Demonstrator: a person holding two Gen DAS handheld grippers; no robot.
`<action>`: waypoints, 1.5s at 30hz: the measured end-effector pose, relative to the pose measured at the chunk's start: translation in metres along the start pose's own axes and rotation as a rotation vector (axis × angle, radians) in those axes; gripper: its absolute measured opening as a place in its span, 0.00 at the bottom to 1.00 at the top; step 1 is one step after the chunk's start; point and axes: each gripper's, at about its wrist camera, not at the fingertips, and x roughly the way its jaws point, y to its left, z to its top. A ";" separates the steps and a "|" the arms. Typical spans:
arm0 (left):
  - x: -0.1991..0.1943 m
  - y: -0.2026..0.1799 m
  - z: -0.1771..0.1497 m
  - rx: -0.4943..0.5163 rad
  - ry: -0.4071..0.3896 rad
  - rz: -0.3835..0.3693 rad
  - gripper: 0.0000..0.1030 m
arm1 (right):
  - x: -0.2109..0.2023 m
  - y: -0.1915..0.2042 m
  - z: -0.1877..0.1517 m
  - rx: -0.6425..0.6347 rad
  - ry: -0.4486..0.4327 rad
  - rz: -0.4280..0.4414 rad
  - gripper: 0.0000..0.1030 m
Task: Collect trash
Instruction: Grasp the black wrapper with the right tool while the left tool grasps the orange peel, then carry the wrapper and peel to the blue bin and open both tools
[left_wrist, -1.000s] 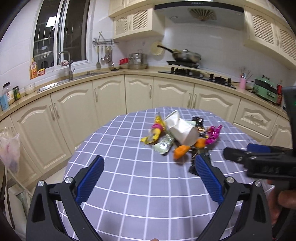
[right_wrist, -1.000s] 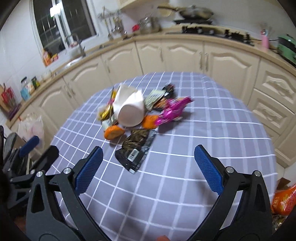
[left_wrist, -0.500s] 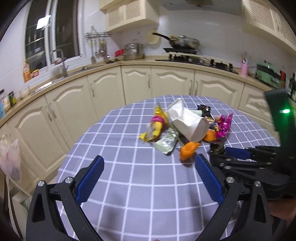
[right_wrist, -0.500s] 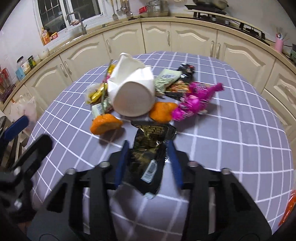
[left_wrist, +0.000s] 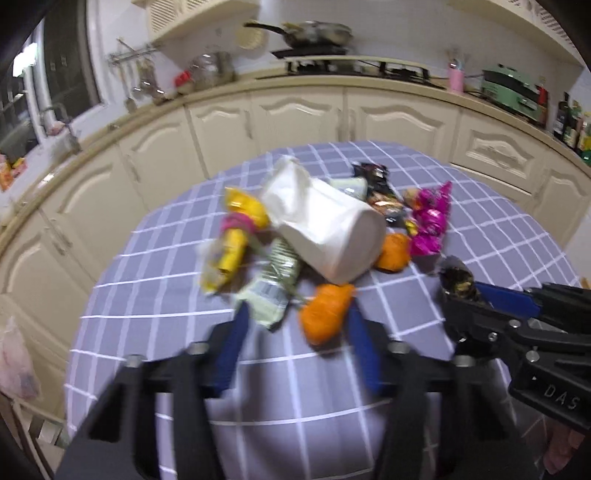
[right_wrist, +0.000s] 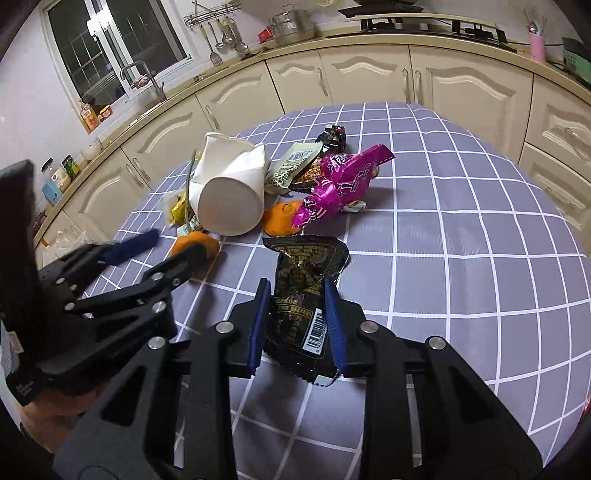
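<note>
- On the checked tabletop (right_wrist: 461, 236), the black snack wrapper (right_wrist: 303, 291) is now clamped between the blue pads of the right hand-held gripper (right_wrist: 295, 325); a second ago those jaws were spread wide above it.
- Half a second ago the pads were only closing around the wrapper; now its barcoded end is pinched and creased, so the grasp is judged to be made, though the wrapper seems not yet lifted off the cloth.
- The left hand-held gripper (left_wrist: 299, 347) has been brought forward and narrowed from a wide spread; its jaws are now set on either side of the near piece of orange peel (left_wrist: 327, 312), with the green-white wrapper (left_wrist: 271, 291) just beside the left pad. Motion blur prevents contact from being confirmed.
- The rest of the heap is unmoved: the crumpled white paper cup (right_wrist: 231, 192), the magenta wrapper (right_wrist: 343, 184), the yellow wrapper (left_wrist: 236, 236) and a second peel (right_wrist: 282, 218).
- One item is judged secured and a second nearly so; no bin is seen.
</note>
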 end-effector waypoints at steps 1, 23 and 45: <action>0.002 0.000 0.000 -0.001 0.007 -0.012 0.23 | -0.001 -0.001 0.000 0.003 -0.002 0.000 0.28; -0.106 -0.011 -0.036 -0.111 -0.237 -0.098 0.15 | -0.093 -0.003 -0.011 -0.022 -0.160 -0.015 0.28; -0.192 -0.150 -0.006 0.067 -0.400 -0.278 0.15 | -0.251 -0.114 -0.032 0.127 -0.401 -0.120 0.28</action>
